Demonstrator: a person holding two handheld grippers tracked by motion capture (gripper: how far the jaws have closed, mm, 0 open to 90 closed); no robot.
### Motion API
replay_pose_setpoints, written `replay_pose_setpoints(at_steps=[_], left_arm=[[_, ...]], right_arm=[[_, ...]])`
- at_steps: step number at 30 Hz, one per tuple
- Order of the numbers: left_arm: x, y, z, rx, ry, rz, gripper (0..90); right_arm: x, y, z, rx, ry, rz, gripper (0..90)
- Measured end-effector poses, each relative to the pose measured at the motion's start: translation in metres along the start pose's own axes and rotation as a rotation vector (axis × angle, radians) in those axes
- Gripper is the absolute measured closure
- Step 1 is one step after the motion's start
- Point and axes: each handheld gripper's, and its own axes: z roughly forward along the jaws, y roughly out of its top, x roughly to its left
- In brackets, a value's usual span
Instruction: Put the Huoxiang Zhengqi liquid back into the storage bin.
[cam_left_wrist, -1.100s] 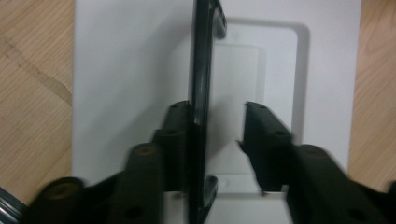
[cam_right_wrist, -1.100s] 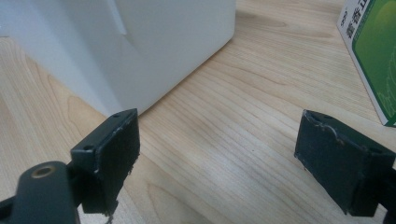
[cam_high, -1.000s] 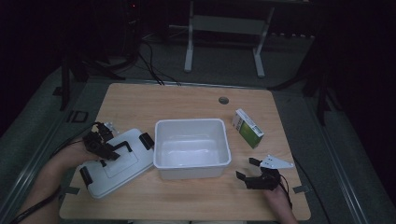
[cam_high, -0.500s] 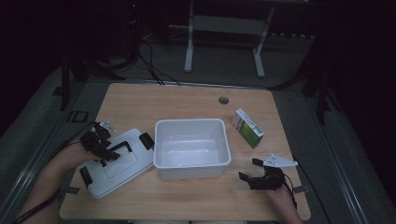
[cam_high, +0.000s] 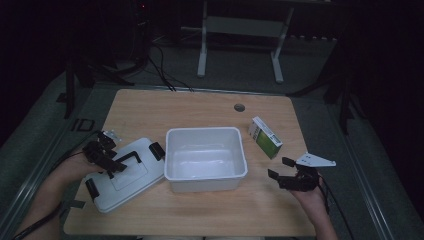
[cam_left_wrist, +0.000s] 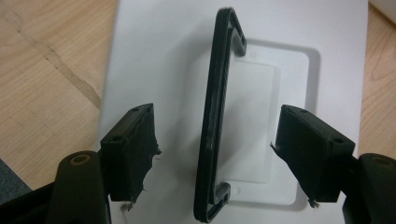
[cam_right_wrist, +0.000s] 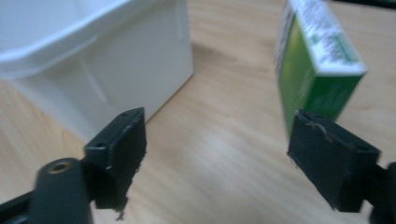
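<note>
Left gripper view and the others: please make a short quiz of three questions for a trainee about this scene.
1. True or false: the left gripper is shut on the lid's black handle.
2. Which thing lies right of the white tub: A a green and white carton, B a cup, C a sponge?
3. The white lid lies on the wooden ____.

Key: 1 false, the jaws stand open around it; 2 A; 3 table.

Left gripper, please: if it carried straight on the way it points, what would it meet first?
Most likely the lid's black handle, which lies between the open jaws of the left gripper, with the white lid just behind; depth is unclear.
</note>
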Motion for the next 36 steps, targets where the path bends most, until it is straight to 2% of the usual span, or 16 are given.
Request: replay_pose_setpoints(at_steps=[4, 7, 12, 21, 26, 32, 36], left_arm=[[-0.001, 0.000, 0.001, 0.000, -0.011, 0.004, 28.9], [-0.001, 0.000, 0.000, -0.007, -0.006, 0.003, 28.9], [-0.001, -0.001, -0.002, -0.019, 0.000, 0.001, 28.9], [0.001, -0.003, 0.001, -0.009, -0.004, 0.003, 28.9], [0.000, -0.002, 0.003, -0.004, -0.001, 0.013, 28.9], [0.001, -0.002, 0.000, -0.011, -0.001, 0.013, 28.9], [0.001, -0.003, 0.000, -0.004, -0.006, 0.014, 28.8]], right_arm=[[-0.012, 0.013, -0.002, -0.018, -0.023, 0.008, 24.4], [-0.021, 0.021, 0.000, -0.022, -0.029, 0.022, 25.9], [-0.034, 0.032, 0.004, -0.023, -0.065, 0.043, 28.2], [-0.049, 0.051, 0.016, 0.004, -0.110, 0.029, 29.5], [-0.056, 0.060, 0.025, 0.027, -0.115, 0.034, 28.4], [-0.061, 0.068, 0.041, 0.090, -0.113, 0.020, 30.0], [-0.067, 0.072, 0.051, 0.112, -0.107, 0.029, 30.7]])
